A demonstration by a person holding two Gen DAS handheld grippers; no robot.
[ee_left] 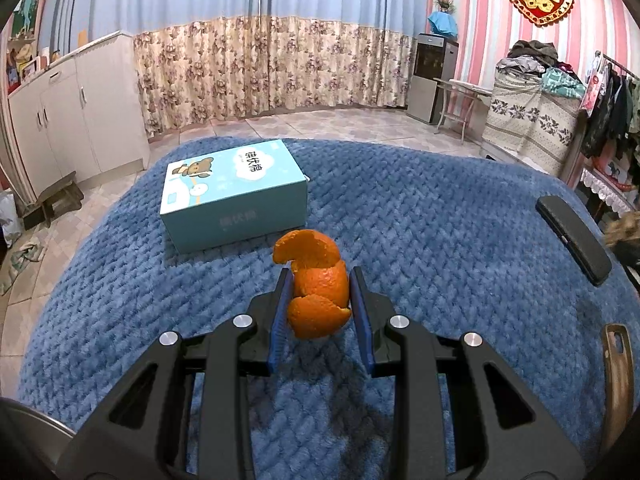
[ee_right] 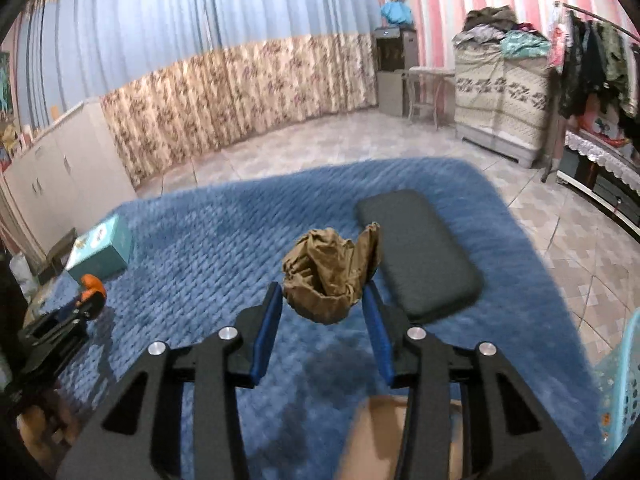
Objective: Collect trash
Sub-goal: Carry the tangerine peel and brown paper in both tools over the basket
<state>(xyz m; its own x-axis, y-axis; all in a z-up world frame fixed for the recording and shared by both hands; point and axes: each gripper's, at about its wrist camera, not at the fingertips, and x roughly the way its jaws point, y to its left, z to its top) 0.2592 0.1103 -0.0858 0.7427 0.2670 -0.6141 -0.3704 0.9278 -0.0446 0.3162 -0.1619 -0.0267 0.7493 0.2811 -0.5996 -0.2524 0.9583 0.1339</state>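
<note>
Left gripper (ee_left: 318, 300): I pinch the orange peel (ee_left: 314, 284) between my blue pads, clear of the blue blanket (ee_left: 440, 220).
Right gripper (ee_right: 322, 300): I clamp the crumpled brown paper (ee_right: 328, 276), lifted.
Surroundings: dark case (ee_right: 418, 252) at two o'clock; teal box (ee_left: 236, 192) at eleven.
Bin: turquoise basket (ee_right: 622, 392) at four o'clock, likely.
Technique: keep both squeezes steady; carry low; release only over the basket.

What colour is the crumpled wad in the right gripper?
Dull brown, like kraft paper. The crumpled paper wad shows best in the right wrist view.
</note>
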